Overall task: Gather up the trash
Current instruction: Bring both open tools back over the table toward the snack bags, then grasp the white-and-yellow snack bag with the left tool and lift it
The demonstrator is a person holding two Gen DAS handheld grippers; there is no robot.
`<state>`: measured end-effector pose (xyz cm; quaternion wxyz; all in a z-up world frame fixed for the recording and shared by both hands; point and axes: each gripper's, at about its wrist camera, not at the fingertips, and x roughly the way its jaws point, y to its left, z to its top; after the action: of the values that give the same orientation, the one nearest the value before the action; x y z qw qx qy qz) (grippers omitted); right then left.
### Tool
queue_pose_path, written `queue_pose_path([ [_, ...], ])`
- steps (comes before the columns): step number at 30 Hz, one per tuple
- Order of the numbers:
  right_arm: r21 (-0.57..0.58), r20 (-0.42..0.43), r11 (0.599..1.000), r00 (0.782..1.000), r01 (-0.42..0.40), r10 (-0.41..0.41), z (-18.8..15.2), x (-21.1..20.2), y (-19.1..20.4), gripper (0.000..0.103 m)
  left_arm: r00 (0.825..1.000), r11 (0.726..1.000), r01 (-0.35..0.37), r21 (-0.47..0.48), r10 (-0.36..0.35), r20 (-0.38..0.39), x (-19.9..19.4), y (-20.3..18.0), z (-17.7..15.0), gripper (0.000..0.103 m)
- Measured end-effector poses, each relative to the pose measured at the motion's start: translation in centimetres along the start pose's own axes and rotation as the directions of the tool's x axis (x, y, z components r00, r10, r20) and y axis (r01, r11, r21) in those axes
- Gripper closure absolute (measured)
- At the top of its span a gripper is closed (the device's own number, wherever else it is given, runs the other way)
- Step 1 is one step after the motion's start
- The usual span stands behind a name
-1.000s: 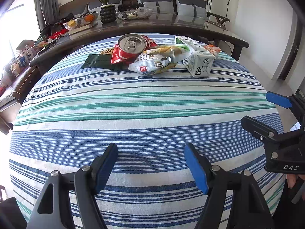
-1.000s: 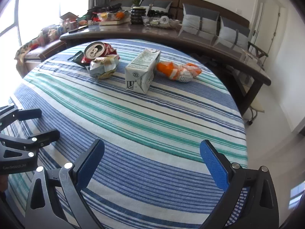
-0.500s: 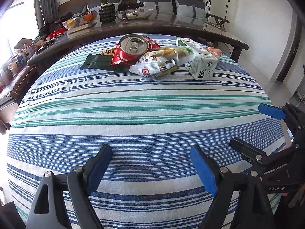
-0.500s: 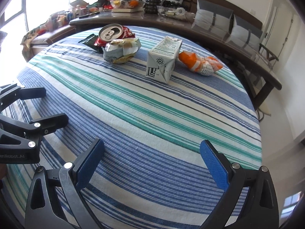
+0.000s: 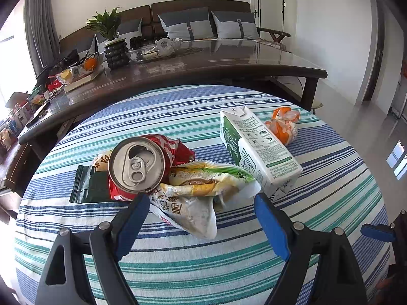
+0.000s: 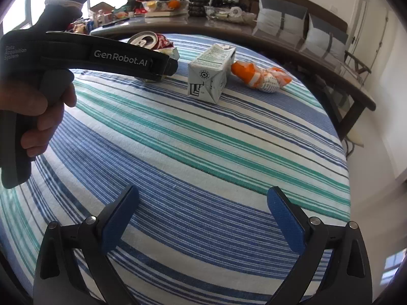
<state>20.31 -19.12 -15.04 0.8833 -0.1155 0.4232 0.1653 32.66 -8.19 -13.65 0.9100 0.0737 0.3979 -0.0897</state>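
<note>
A trash pile lies on the striped tablecloth [image 5: 203,261]: a red can [image 5: 136,164] tipped toward the camera, a crumpled white and yellow snack bag [image 5: 195,198], a dark green wrapper [image 5: 89,185], a milk carton [image 5: 257,150] and an orange wrapper [image 5: 283,125]. My left gripper [image 5: 201,203] is open, its blue pads on either side of the snack bag without pressing it; the left pad is just under the can. My right gripper [image 6: 203,193] is open over bare cloth, well short of the carton [image 6: 211,73] and the orange wrapper [image 6: 259,77].
A hand [image 6: 38,109] holds the black left tool [image 6: 101,56] across the upper left of the right wrist view. Behind the cloth stands a dark wooden table [image 5: 229,68] with a potted plant [image 5: 114,43] and clutter. The cloth's right edge drops to the floor.
The left gripper has moved forward to the trash pile, so the snack bag now lies between its pads, and its jaws stand a little wider. The right gripper has stayed put.
</note>
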Motion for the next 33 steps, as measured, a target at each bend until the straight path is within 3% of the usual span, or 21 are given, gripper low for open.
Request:
queue_pose_path([
  [2,0.003,-0.001,1.000,1.000,-0.005,0.005,0.0,0.0,0.0,0.002,1.000,1.000,0.027,0.003,-0.027,0.013,0.2,0.2,-0.3,0.027],
  [4,-0.002,0.000,1.000,1.000,-0.005,0.005,0.0,0.0,0.1,0.002,0.999,0.999,0.040,0.002,-0.041,0.016,0.1,0.6,-0.6,0.059],
  [7,-0.008,0.002,1.000,1.000,-0.007,0.007,0.0,0.0,0.1,0.002,0.998,0.998,0.066,0.008,-0.066,0.024,-0.9,1.0,-1.5,0.072],
  [10,-0.004,-0.001,1.000,1.000,-0.009,0.009,0.0,0.1,0.0,0.002,0.996,0.996,0.091,0.013,-0.091,0.025,-3.0,1.4,-3.0,0.076],
  [14,-0.001,0.000,1.000,1.000,-0.008,0.008,0.0,0.0,0.0,0.002,0.989,0.988,0.151,-0.039,-0.151,-0.004,-6.3,2.5,-6.0,0.076],
  [17,0.009,0.001,1.000,1.000,-0.012,0.012,-0.1,0.1,-0.2,0.002,0.982,0.982,0.185,-0.045,-0.186,-0.032,-8.0,2.7,-8.1,0.068],
  [19,0.020,0.000,1.000,1.000,-0.019,0.019,-0.2,0.1,-0.3,0.001,0.977,0.976,0.207,-0.066,-0.209,-0.033,-8.6,2.9,-9.1,0.042],
  [21,0.031,-0.003,0.999,1.000,-0.025,0.025,-0.2,0.1,-0.5,0.001,0.974,0.972,0.221,-0.080,-0.224,-0.026,-8.7,3.1,-9.6,0.024],
  [26,0.077,-0.019,0.996,0.999,-0.047,0.049,-0.3,0.4,-1.3,0.001,0.969,0.966,0.236,-0.103,-0.241,-0.049,-7.8,2.9,-10.0,0.023],
  [30,0.086,-0.019,0.995,0.999,-0.043,0.045,-0.3,0.4,-1.5,0.001,0.947,0.943,0.309,-0.120,-0.317,-0.050,-8.1,2.4,-10.0,0.023],
  [33,0.086,-0.019,0.995,0.999,-0.044,0.045,-0.3,0.4,-1.5,0.000,0.938,0.929,0.342,-0.138,-0.346,-0.005,-9.2,2.7,-9.4,0.023],
])
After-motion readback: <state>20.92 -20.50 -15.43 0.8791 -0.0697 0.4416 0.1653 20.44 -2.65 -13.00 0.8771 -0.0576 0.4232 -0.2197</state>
